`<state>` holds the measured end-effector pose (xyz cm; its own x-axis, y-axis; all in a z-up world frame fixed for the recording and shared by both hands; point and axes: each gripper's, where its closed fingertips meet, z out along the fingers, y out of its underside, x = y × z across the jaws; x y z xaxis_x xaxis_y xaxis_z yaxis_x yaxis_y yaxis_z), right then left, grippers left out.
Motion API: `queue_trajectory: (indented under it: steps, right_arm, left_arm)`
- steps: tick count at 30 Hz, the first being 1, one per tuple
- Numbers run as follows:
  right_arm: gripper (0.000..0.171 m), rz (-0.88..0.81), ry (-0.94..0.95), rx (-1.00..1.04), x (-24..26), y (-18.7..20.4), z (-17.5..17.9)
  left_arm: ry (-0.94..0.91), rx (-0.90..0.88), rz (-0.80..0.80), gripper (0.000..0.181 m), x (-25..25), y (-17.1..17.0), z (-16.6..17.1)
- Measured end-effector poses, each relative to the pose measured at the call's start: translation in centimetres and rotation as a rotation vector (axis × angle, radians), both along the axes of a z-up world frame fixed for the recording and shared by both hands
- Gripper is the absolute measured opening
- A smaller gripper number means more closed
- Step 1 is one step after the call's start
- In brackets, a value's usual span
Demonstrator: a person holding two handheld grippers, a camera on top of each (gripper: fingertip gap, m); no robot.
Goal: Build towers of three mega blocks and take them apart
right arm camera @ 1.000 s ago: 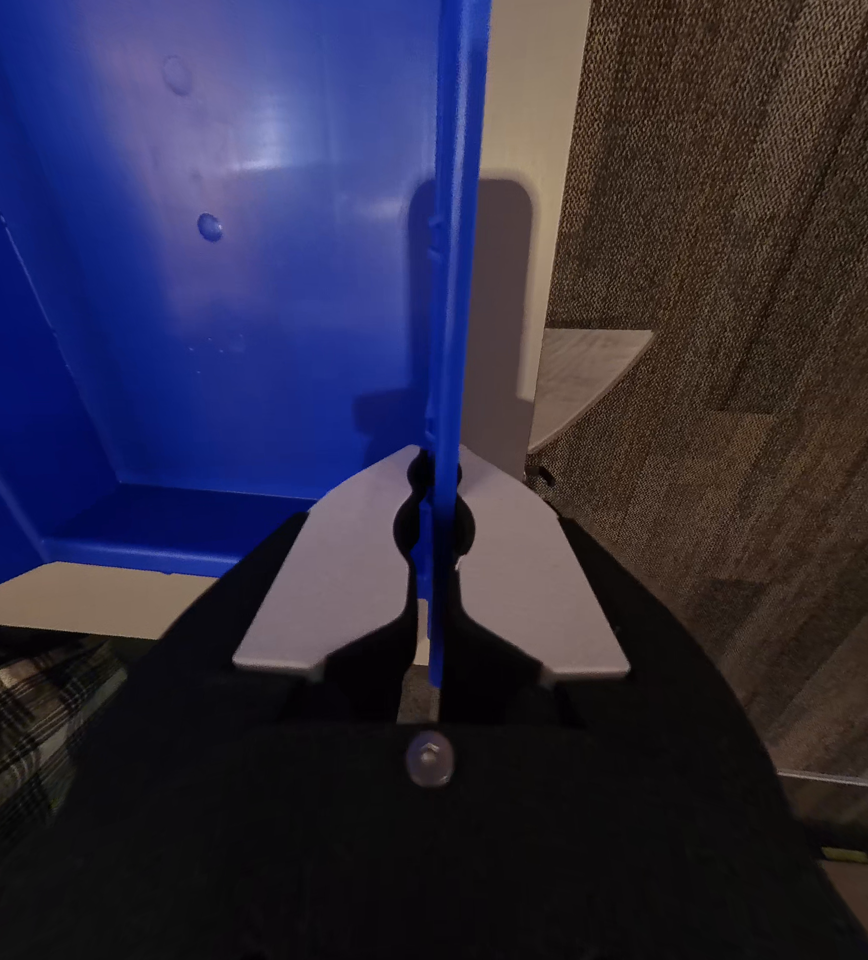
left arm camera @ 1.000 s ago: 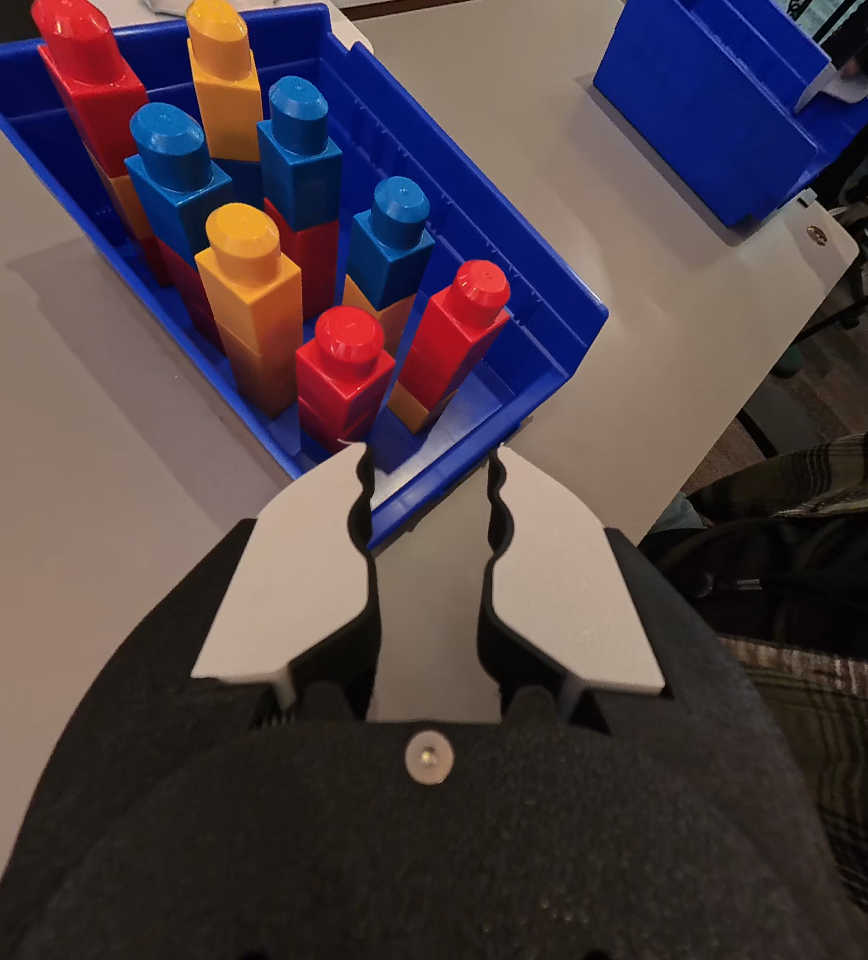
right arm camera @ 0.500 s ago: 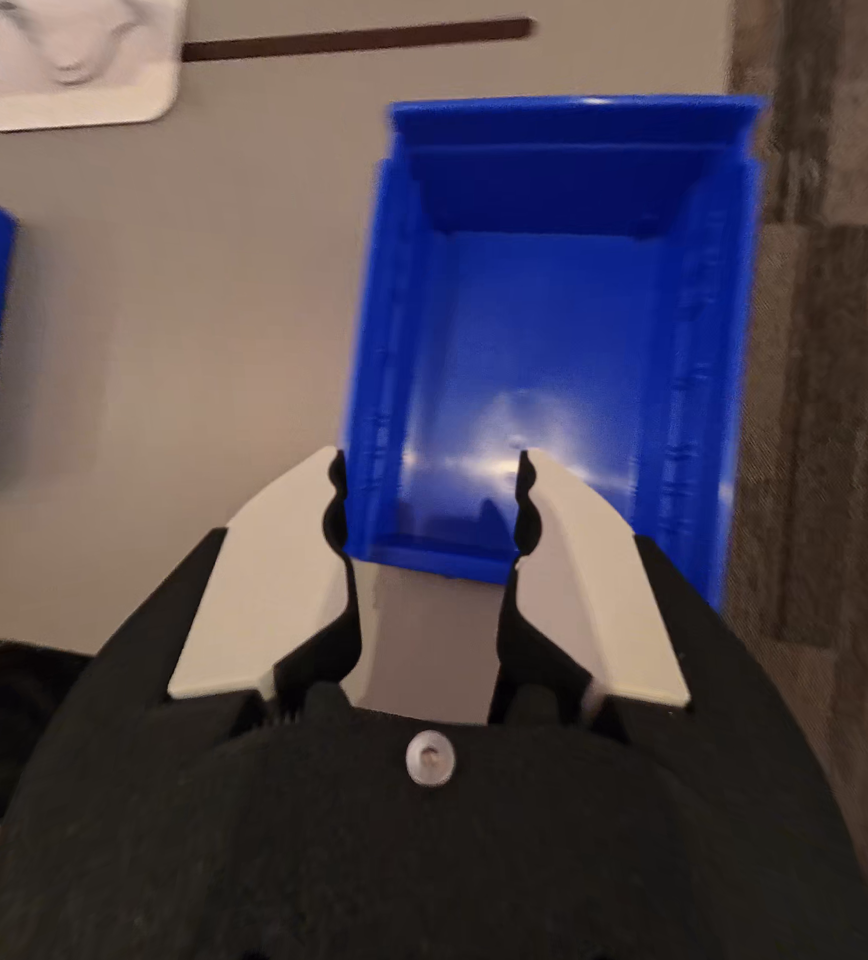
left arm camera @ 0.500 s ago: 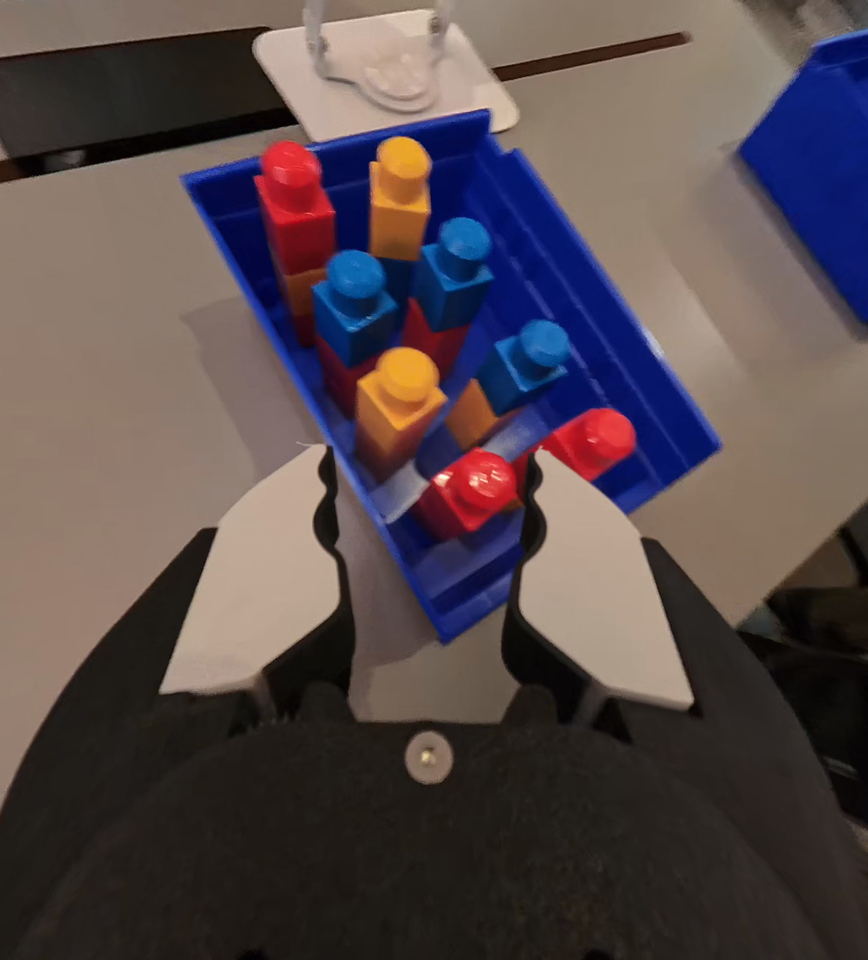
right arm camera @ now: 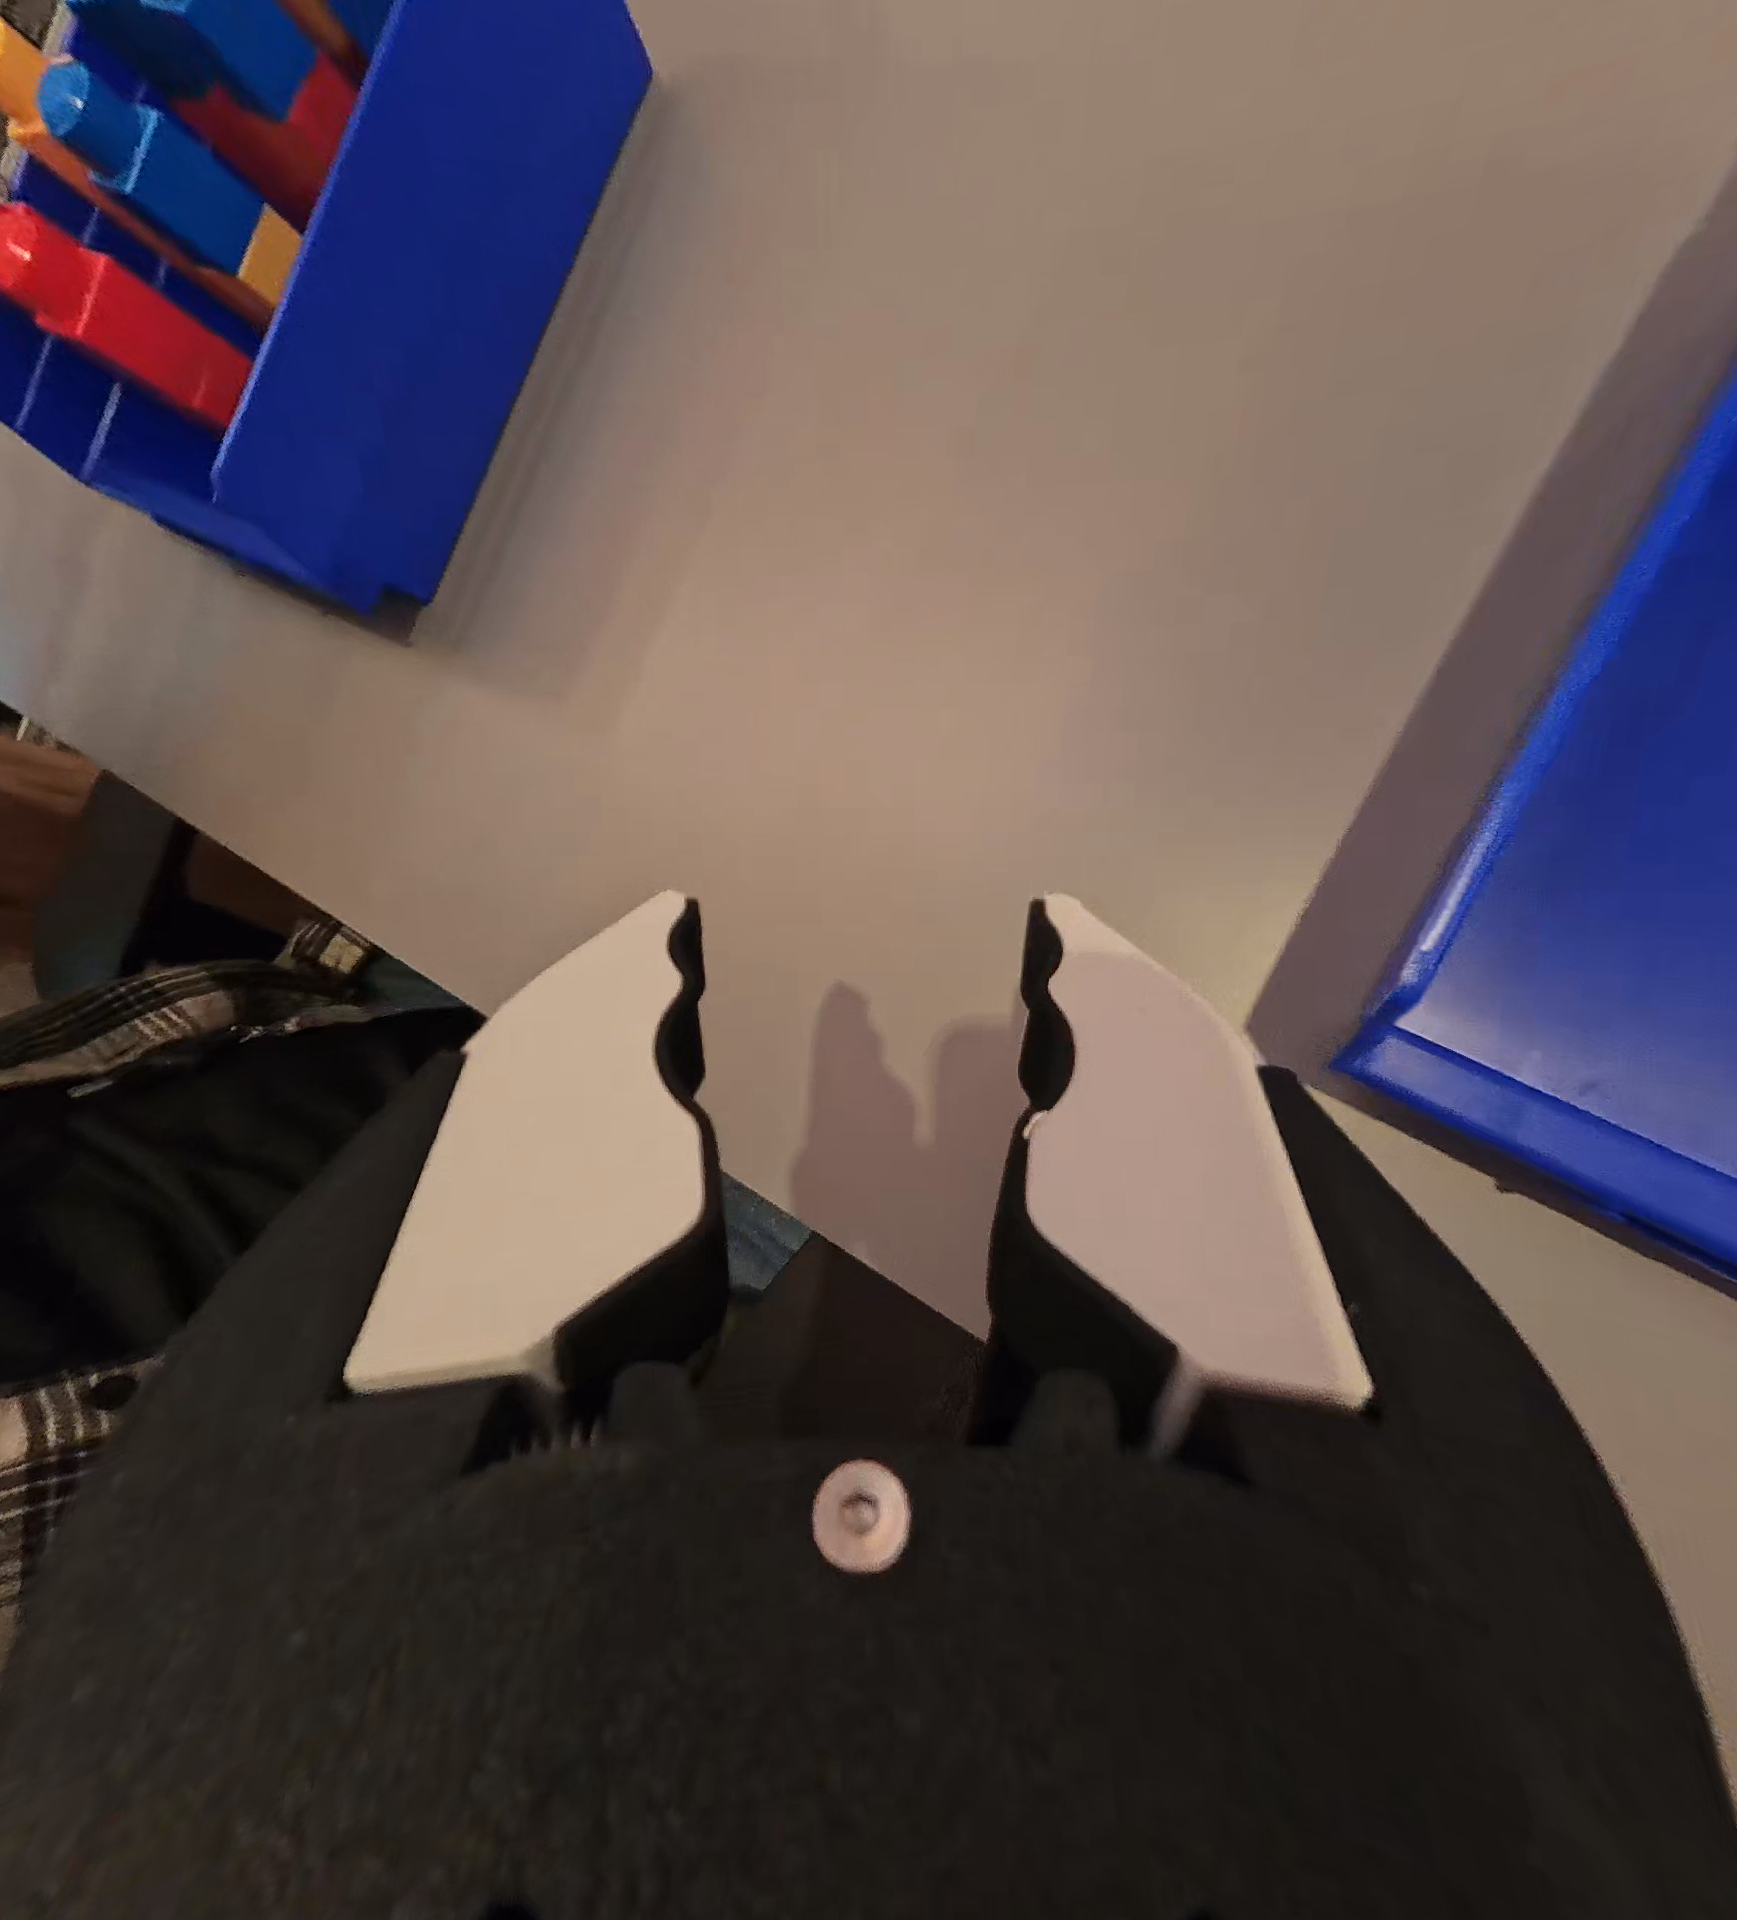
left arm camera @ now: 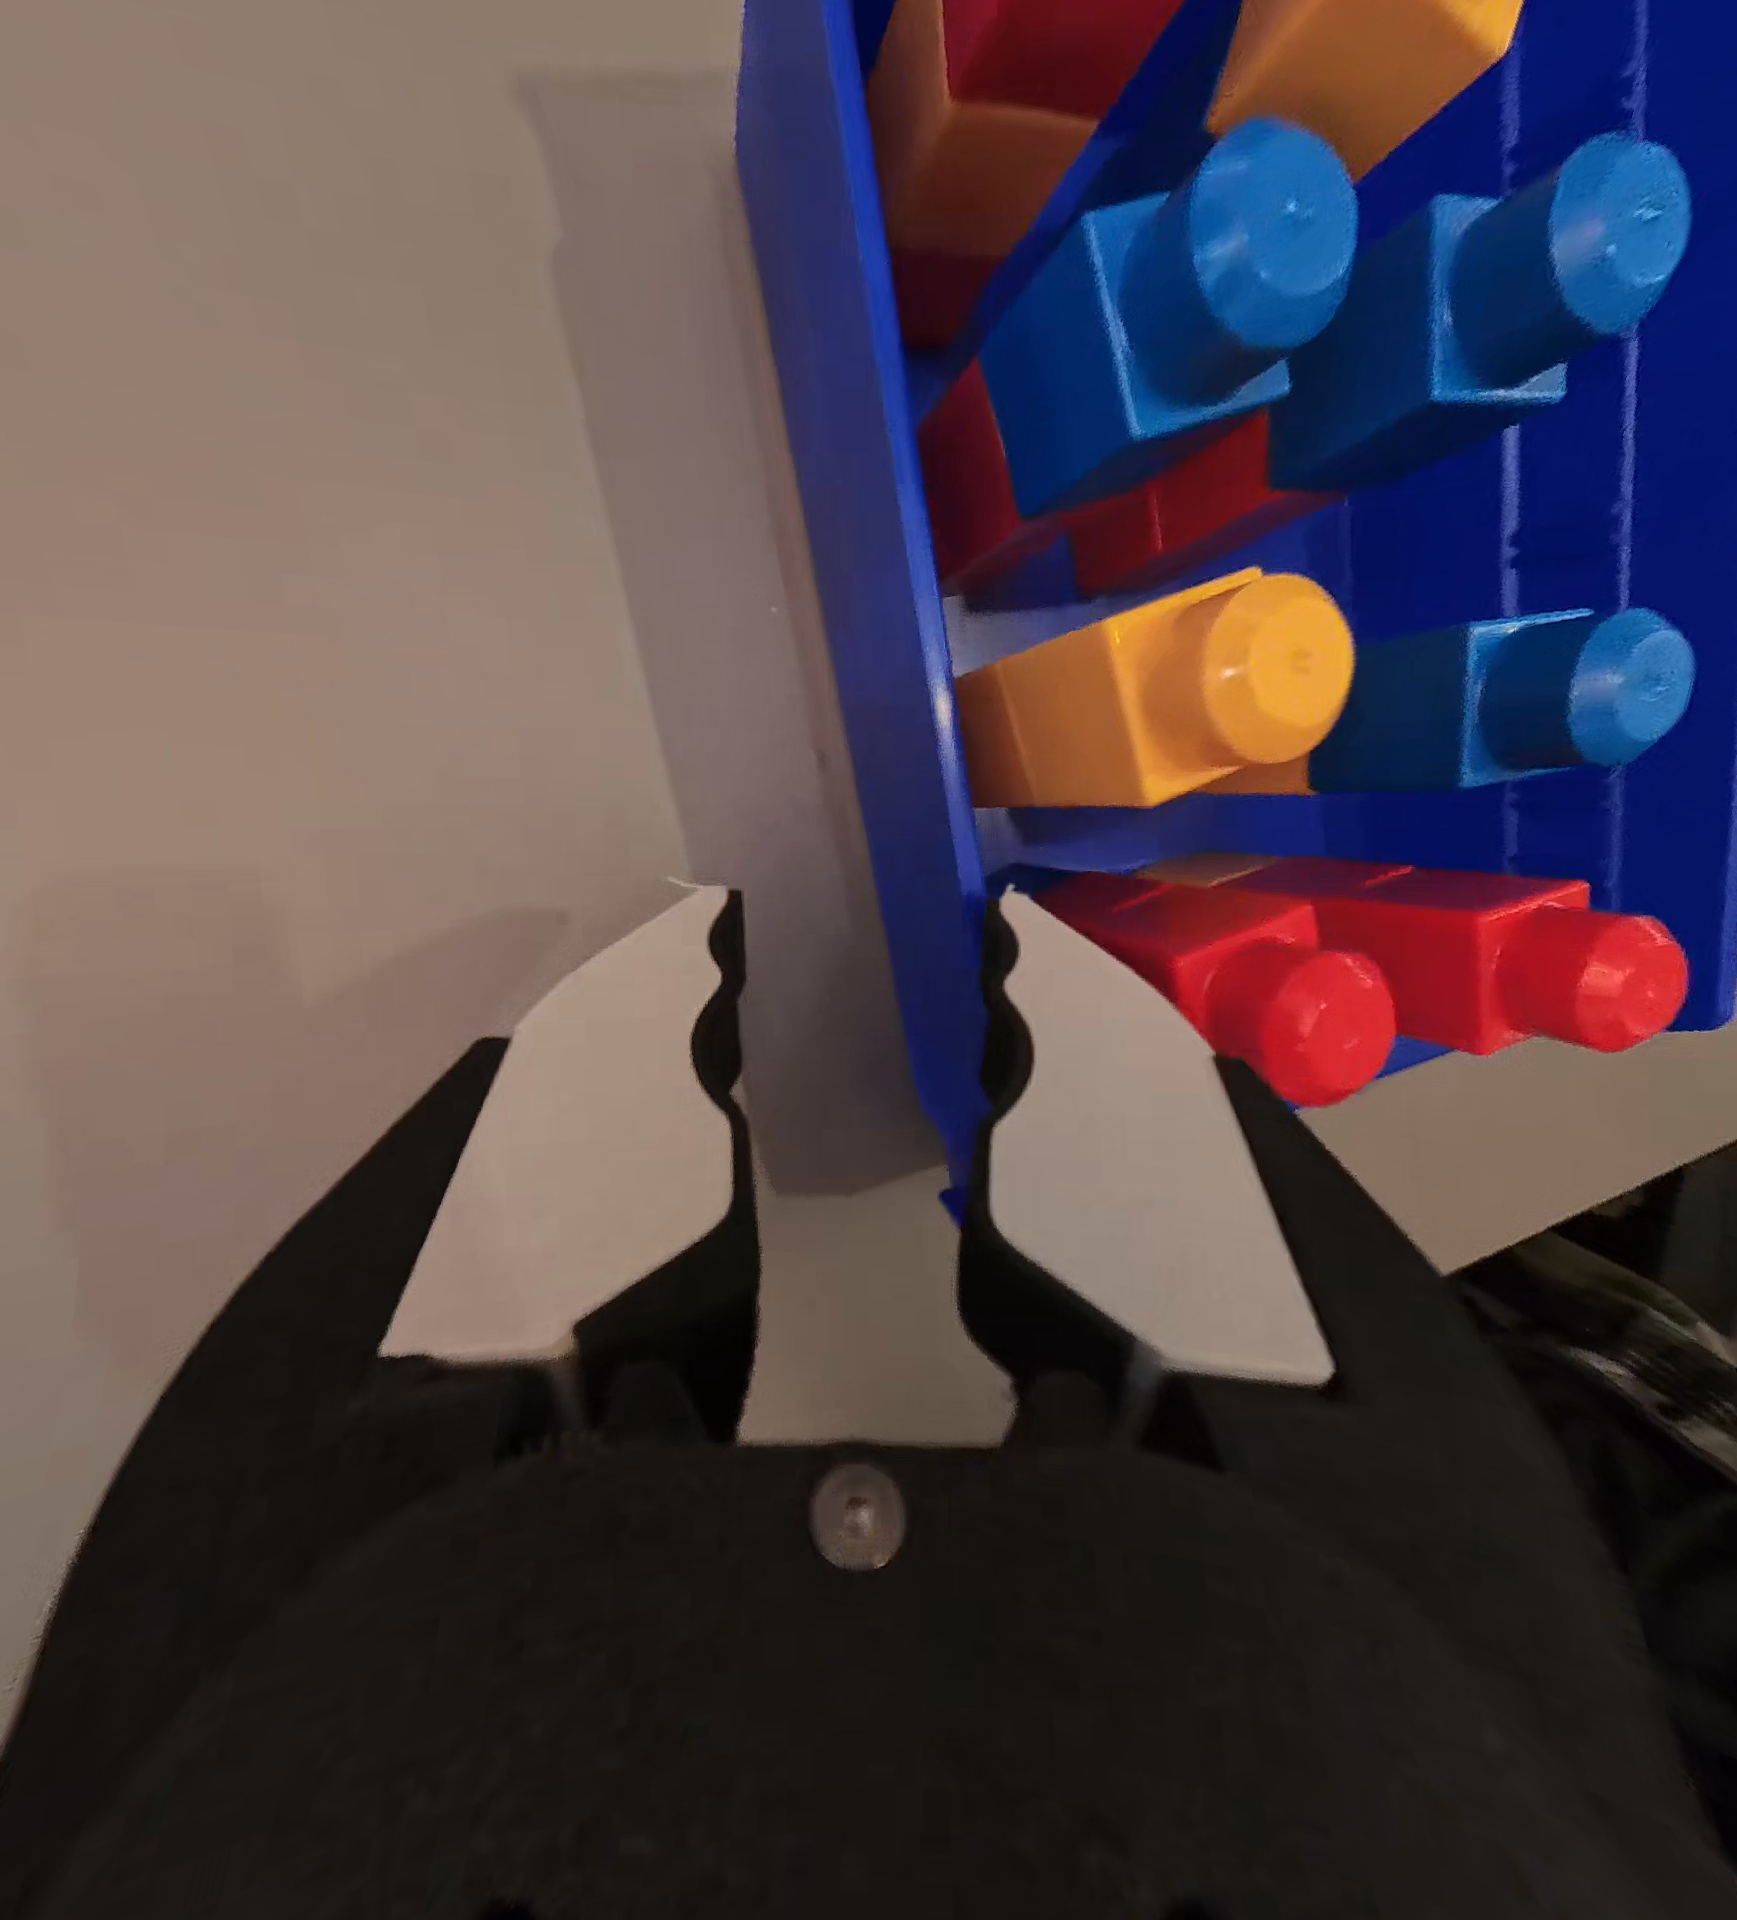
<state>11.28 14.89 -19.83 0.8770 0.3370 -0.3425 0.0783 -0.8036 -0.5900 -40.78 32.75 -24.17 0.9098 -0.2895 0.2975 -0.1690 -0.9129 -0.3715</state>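
Left tool: your left tool [left arm camera: 859, 1023] is open and grips nothing; the near wall of the full bin [left arm camera: 843, 582] stands between its fingers, against the right one.
Full bin: it sits on the table [left arm camera: 272, 520] near the edge, packed with standing towers of blocks.
Towers: two red-topped towers [left arm camera: 1300, 1013] lie nearest your left tool, a yellow-topped tower [left arm camera: 1176, 691] behind them, blue-topped towers [left arm camera: 1176, 312] further in.
Right tool: your right tool [right arm camera: 859, 997] is open and empty, over bare table between the two bins, well apart from both.
Empty bin: the second bin [right arm camera: 1653, 873] lies to the right of your right tool, and no blocks show in the part you can see.
Step in hand: judging by the bin wall between the fingers, you seem to be steadying or shifting the full bin before dismantling towers.
Next move: close the left tool on the wall, then bring the right tool across to a red-topped tower's upper block and pull straight along its axis.
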Motion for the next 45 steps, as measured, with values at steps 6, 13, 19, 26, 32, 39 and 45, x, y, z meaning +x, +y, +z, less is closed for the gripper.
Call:
queue_trajectory:
  steps: [6, 13, 19, 26, 32, 39, 45]
  right_arm:
    - [0.057, 0.010, 0.001, 0.003, -0.1, -0.7, 0.1]
    - [0.053, 0.040, 0.041, -0.002, -1.5, -1.1, -0.5]
    - [0.050, 0.043, 0.111, -0.001, -2.4, -1.5, -1.2]
    - [0.041, 0.034, 0.199, 0.008, -3.4, -1.7, -2.2]
    - [0.031, 0.064, 0.240, 0.019, -4.9, -2.0, -2.6]
    - [0.031, 0.056, 0.247, 0.026, -5.4, -2.0, -2.7]
    - [0.031, 0.052, 0.248, 0.027, -5.5, -1.9, -2.6]
  left_arm:
    - [0.023, -0.028, 0.006, 0.041, 0.6, 0.3, -0.9]
    - [0.035, -0.111, -0.054, 0.021, 2.1, -0.1, -2.6]
    - [0.043, -0.130, -0.064, 0.008, 2.3, 0.0, -3.1]
    - [0.087, -0.107, -0.025, 0.005, 1.4, 0.2, -3.1]
    - [0.101, -0.068, 0.032, 0.005, -0.7, 0.2, -3.1]
    - [0.097, -0.046, 0.104, 0.004, -4.3, -0.3, -3.1]
    - [0.073, -0.035, 0.171, 0.005, -7.4, -0.7, -3.0]
